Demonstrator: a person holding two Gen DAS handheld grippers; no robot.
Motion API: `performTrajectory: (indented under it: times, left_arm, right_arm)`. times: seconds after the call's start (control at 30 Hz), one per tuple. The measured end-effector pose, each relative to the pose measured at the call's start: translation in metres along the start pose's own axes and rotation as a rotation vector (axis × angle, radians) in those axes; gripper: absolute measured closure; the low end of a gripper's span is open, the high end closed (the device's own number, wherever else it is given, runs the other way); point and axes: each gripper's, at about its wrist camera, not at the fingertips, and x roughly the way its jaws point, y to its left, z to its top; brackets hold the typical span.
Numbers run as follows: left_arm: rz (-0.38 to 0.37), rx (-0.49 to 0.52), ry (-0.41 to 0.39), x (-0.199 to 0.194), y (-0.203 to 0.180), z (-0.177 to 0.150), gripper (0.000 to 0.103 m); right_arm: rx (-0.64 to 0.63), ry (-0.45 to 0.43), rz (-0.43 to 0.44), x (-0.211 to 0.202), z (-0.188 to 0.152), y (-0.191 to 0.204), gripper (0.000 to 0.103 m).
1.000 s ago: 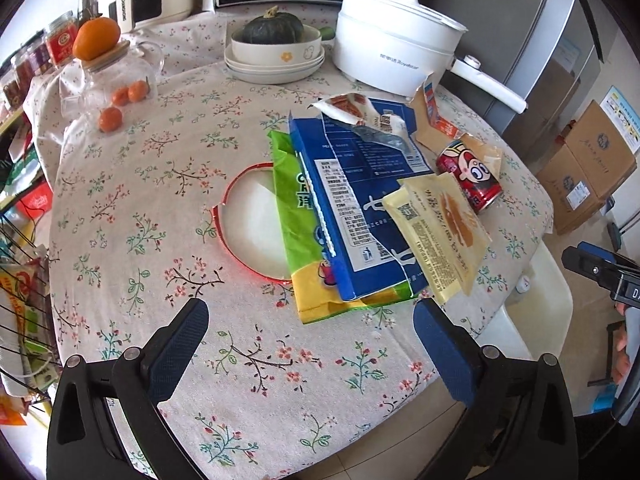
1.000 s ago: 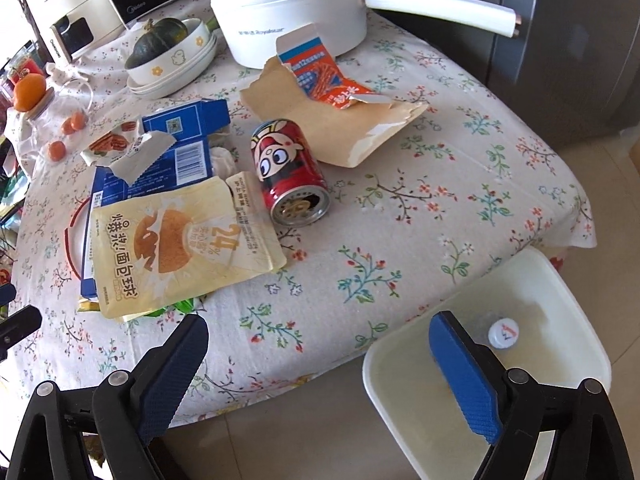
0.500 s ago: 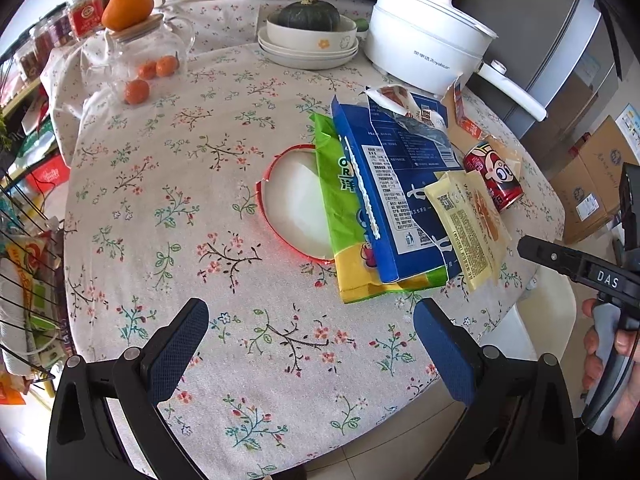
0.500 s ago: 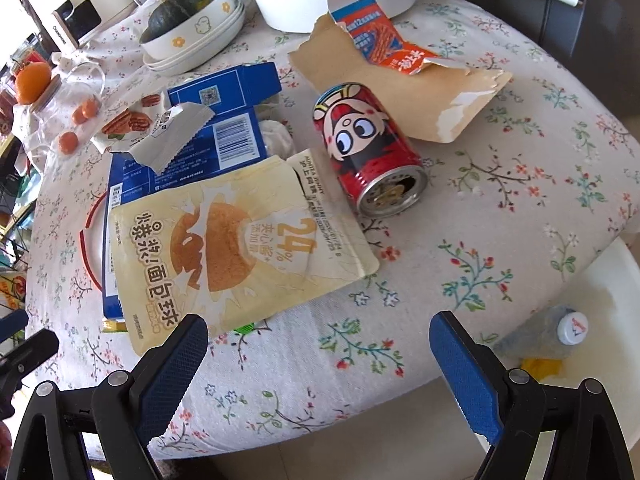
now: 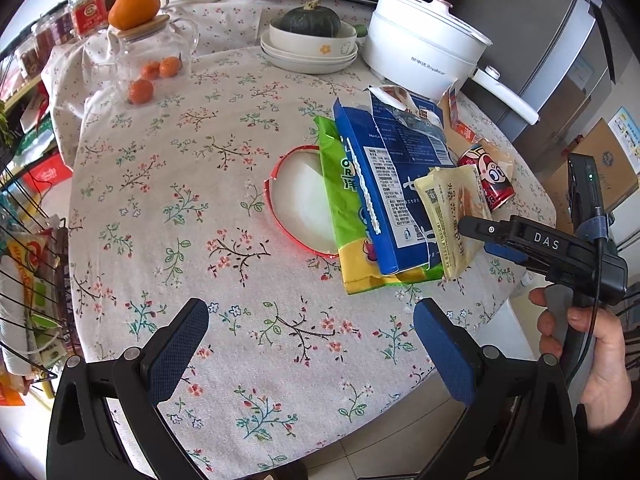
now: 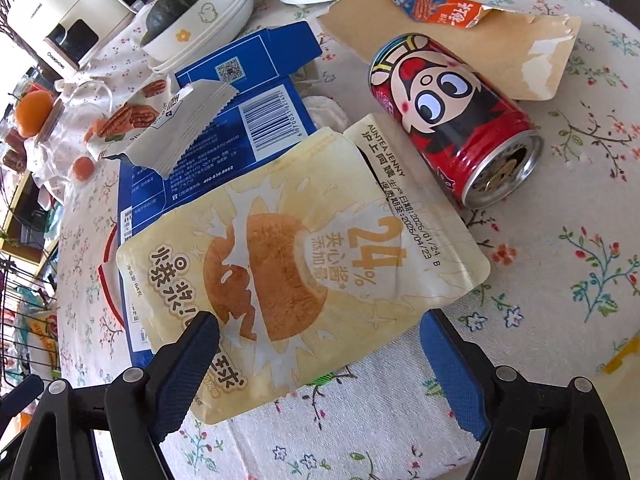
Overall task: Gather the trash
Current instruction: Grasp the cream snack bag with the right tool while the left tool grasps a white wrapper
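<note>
A round worktop (image 5: 168,184) under a flowered cloth fills both views, with a white cooking pot (image 5: 424,56), stacked bowls (image 5: 308,50) holding a dark squash, and a glass jar (image 5: 152,60) of oranges along its far side. The trash lies in a heap on the side near my right hand: a yellow snack bag (image 6: 304,256) on top of a flattened blue box (image 6: 224,120), a green wrapper (image 5: 344,200) under that, a red can (image 6: 452,120) on its side just beside the bag, and a torn brown envelope (image 6: 460,36) beyond the can.

My right fingers (image 6: 316,364) are closing, still apart, one over the bag's near edge, the other partly under its corner; neither presses it yet. Only the left view shows my hand (image 5: 588,344) on the handle, and a red ring (image 5: 292,204) part hidden under the green wrapper. My left fingers (image 5: 308,344) stand wide apart with nothing between them, above bare cloth near the worktop's edge.
</note>
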Motion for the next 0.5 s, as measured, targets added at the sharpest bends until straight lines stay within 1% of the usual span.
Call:
performTrajectory:
  times: [0.2, 0.3, 0.33, 0.37, 0.4, 0.47, 0.5]
  left_arm:
    - [0.007, 0.006, 0.007, 0.003, -0.002, -0.001, 0.0]
    - [0.011, 0.008, 0.013, 0.005, -0.004, -0.001, 0.0]
    - [0.012, 0.009, 0.015, 0.006, -0.005, -0.002, 0.0]
    - [0.013, 0.012, 0.016, 0.006, -0.006, -0.002, 0.0]
    - [0.015, 0.015, 0.018, 0.007, -0.008, -0.002, 0.0]
    - [0.018, 0.022, 0.023, 0.009, -0.011, -0.002, 0.0]
    - [0.018, 0.026, 0.026, 0.01, -0.013, -0.002, 0.0]
  right_arm:
    - [0.081, 0.013, 0.041, 0.003, 0.003, -0.008, 0.02]
    - [0.098, 0.006, 0.065, 0.003, 0.007, -0.013, 0.025]
    - [0.116, 0.011, 0.084, 0.005, 0.007, -0.018, 0.03]
    - [0.143, 0.015, 0.109, 0.007, 0.007, -0.022, 0.033]
    - [0.162, 0.0, 0.129, 0.006, 0.007, -0.026, 0.035]
    - [0.184, 0.005, 0.156, 0.007, 0.009, -0.031, 0.051]
    - [0.192, 0.006, 0.165, 0.008, 0.01, -0.033, 0.055]
